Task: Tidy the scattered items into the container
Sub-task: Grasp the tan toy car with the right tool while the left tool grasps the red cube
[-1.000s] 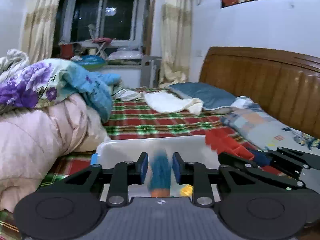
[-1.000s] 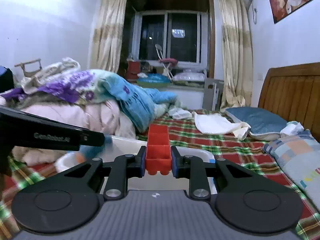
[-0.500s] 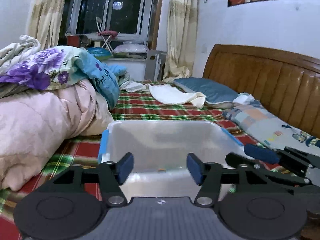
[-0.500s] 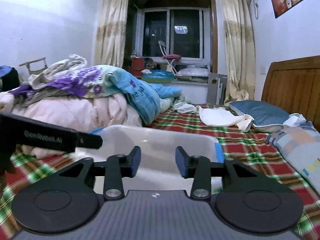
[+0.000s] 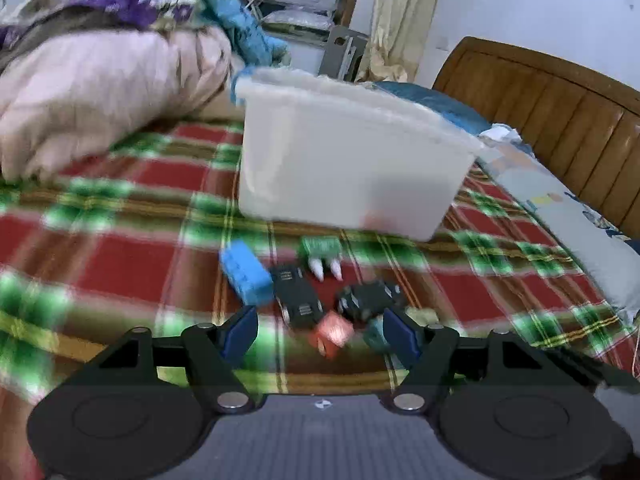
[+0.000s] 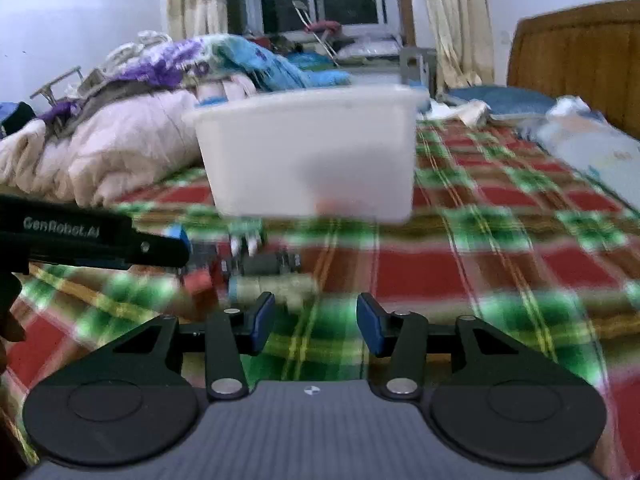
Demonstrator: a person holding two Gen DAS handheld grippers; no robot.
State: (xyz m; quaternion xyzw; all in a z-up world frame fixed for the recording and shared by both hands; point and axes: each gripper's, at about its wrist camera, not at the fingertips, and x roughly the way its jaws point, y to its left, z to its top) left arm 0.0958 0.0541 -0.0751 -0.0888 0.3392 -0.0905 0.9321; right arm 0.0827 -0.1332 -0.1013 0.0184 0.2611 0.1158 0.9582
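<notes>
A white translucent bin [image 5: 348,168] [image 6: 308,152] stands on the plaid bedspread, and a red blur shows through its front wall. In front of it lie a blue brick [image 5: 244,272], a green piece with white tips [image 5: 322,254], two black toy cars [image 5: 296,292] [image 5: 368,298], a red cube [image 5: 332,334] and a teal piece [image 5: 376,334]. My left gripper [image 5: 320,332] hangs low over this cluster with its jaws opening; the red cube lies between them, untouched. My right gripper [image 6: 316,320] is just right of the cluster, its jaws opening on nothing, near a beige cylinder [image 6: 272,284].
A pile of pink and floral quilts [image 5: 100,80] rises on the left. The wooden headboard [image 5: 552,92] and pillows [image 5: 568,216] line the right side. Plaid bedspread [image 6: 500,248] stretches to the right of the bin. One finger of the left tool [image 6: 176,240] crosses the right wrist view.
Both grippers let go of their pieces over the bin, a blue-and-orange one and a red brick. Both opened and dropped to the bedspread in front of the bin.
</notes>
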